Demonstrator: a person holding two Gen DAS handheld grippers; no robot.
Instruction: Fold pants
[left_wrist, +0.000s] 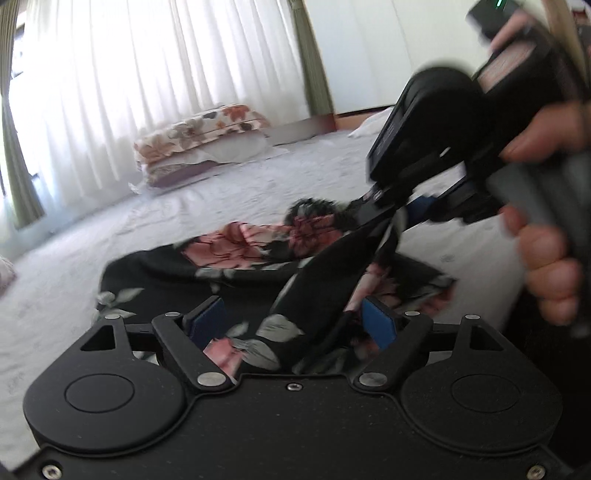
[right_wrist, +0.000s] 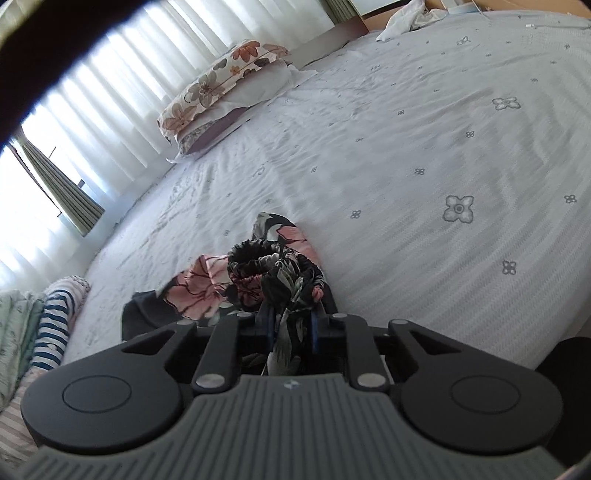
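Thin floral cloth pants (right_wrist: 258, 280), textured white bedspread (right_wrist: 424, 147)

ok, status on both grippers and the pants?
Right gripper shut on pants. Left gripper open, cloth between fingers. Pants bunched on bed. Nothing in the way.

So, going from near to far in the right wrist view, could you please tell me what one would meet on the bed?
Right gripper, closed on the pants → bare bedsheet → stacked floral pillows → white curtains.
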